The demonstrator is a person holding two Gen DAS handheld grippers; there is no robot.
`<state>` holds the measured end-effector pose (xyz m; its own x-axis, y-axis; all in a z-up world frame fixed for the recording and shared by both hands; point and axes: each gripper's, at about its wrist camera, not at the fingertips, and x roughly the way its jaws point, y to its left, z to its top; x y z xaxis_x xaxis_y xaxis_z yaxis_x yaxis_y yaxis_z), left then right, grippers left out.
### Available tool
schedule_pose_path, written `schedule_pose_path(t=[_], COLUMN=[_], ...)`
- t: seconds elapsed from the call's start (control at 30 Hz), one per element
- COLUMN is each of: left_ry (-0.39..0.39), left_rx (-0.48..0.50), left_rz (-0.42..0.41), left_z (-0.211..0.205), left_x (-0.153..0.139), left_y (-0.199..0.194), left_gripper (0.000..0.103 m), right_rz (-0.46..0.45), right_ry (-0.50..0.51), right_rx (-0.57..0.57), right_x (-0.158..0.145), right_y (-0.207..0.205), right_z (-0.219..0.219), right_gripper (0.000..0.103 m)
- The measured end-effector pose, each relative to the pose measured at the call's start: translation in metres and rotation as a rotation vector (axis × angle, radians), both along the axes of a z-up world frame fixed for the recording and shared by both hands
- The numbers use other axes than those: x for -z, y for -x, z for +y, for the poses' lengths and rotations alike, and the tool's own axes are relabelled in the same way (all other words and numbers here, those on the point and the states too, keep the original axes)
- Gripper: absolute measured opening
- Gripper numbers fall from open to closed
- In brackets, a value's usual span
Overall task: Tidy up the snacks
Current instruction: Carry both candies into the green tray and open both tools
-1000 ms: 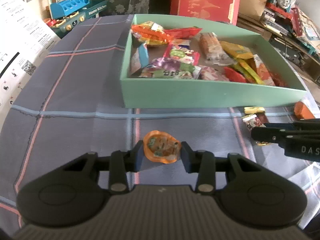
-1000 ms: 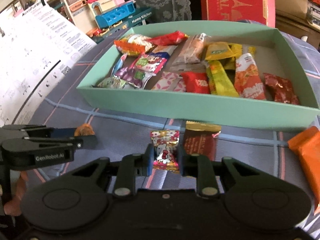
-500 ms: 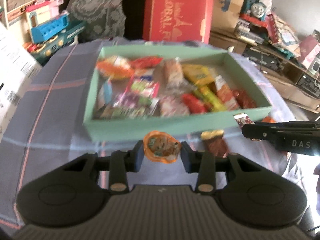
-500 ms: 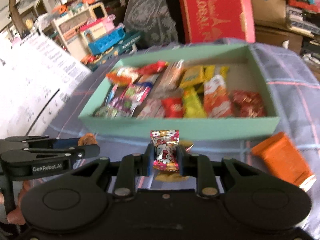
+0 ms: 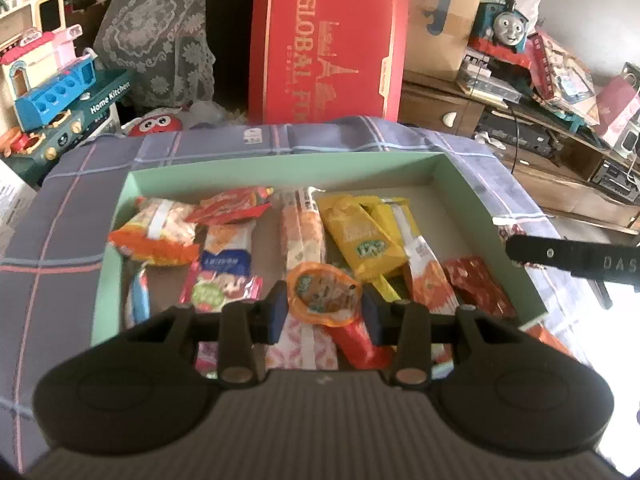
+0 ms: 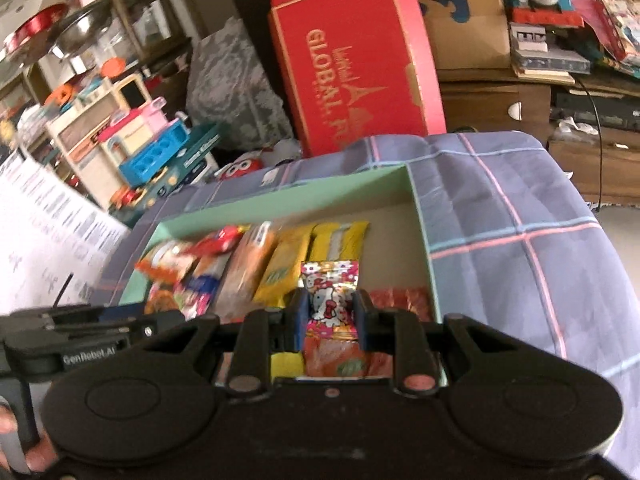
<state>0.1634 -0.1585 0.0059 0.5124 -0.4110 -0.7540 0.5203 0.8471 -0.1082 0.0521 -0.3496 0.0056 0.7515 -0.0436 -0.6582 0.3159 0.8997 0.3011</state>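
The left tool [image 5: 325, 307] is clamping an orange jelly cup [image 5: 323, 293] between its pads, and the right tool [image 6: 329, 316] is pinching a pink cartoon candy packet [image 6: 330, 298]; both snacks are hanging over the near half of the green tray [image 5: 280, 162], which is sitting on the plaid-covered surface [image 6: 500, 208]. To finish this step well, each tool should be lowering over a bare patch or a like-coloured group, keeping clear of the other tool, and letting go only when the snack is nearly resting, so nothing bounces out over the low wall. Counting: two tools, two carried snacks, one tray, and roughly a dozen wrapped snacks already lying inside it; the near ones are partly hidden, so that count is only approximate
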Motion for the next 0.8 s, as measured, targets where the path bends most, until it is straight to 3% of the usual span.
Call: schedule_pose_path(t=[0.13,0.2,0.23,0.27,0.3,0.33,0.37,0.5,0.8], left_ry=[-0.016,-0.035,-0.044,-0.051,-0.053,-0.058,-0.064,-0.084,-0.091], left_rx=[-0.007,-0.020,-0.029,-0.037,-0.046,-0.056,-0.062,-0.055,-0.043], left_rz=[0.017,0.026,0.031,0.036,0.030,0.019,0.011,0.014,0.020], left_z=[-0.013,-0.021,-0.023,-0.025,-0.025,-0.025,-0.026,-0.030,-0.034], left_x=[0.010,0.015,0.017,0.019,0.021,0.022,0.022,0.024,0.013], left_y=[-0.017,-0.025,-0.027,-0.029,-0.029,-0.028,-0.027,-0.024,-0.002], left_gripper=[0.041,0.046,0.057,0.066,0.084,0.096,0.098,0.101,0.103], right_rz=[0.002,0.000,-0.003,-0.003,-0.007,-0.015,-0.022,-0.009,0.013], right_ry=[-0.011,-0.020,-0.025,-0.031,-0.030,-0.021,-0.011,0.001,-0.006], right_rx=[0.009,0.019,0.022,0.026,0.030,0.036,0.037,0.030,0.010], right_x=[0.006,0.010,0.012,0.013,0.014,0.014,0.014,0.016,0.010], right_y=[-0.021,-0.030,-0.032,-0.034,-0.035,-0.034,-0.034,-0.034,-0.015], right_z=[-0.015,-0.021,-0.021,-0.023,-0.024,-0.023,-0.022,-0.020,-0.008], right_gripper=[0.023,0.031,0.038,0.056,0.077,0.085,0.093,0.103,0.103])
